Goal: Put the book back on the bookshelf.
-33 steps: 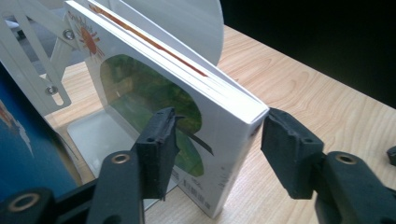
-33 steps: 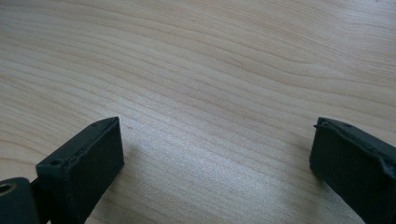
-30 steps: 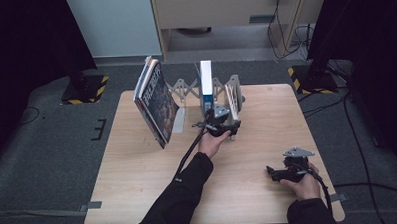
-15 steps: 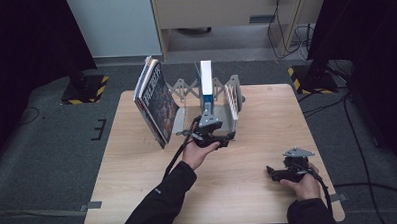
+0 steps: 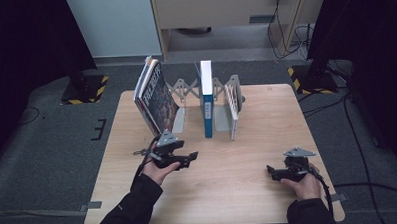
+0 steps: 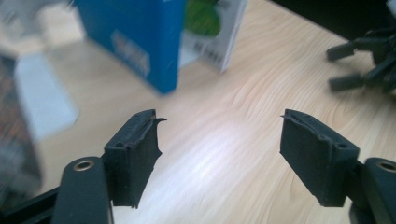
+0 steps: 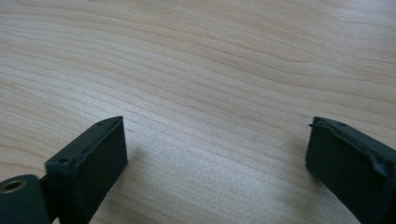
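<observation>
Three sets of books stand in a grey fold-out rack (image 5: 184,87) at the back of the wooden table (image 5: 224,201). Dark-covered books (image 5: 155,96) lean at the left, a blue-and-white book (image 5: 206,99) stands upright in the middle, and a white book (image 5: 232,107) is at the right. My left gripper (image 5: 189,160) hovers in front of the rack, apart from the books. Its jaws have just been opening and nothing is between them. The left gripper view shows the left gripper (image 6: 222,126) open, with the blue book (image 6: 130,42) beyond. My right gripper (image 5: 271,173) rests open near the front right, and the right gripper (image 7: 217,135) has bare wood between its jaws.
A grey bookend plate (image 6: 42,98) stands beside the blue book. Black stands with yellow-striped bases (image 5: 85,88) sit on the floor at both sides of the table. A wooden cabinet (image 5: 223,11) stands behind it.
My left hand has pulled back from the middle books toward the near left of the table. The right hand has stayed put.
</observation>
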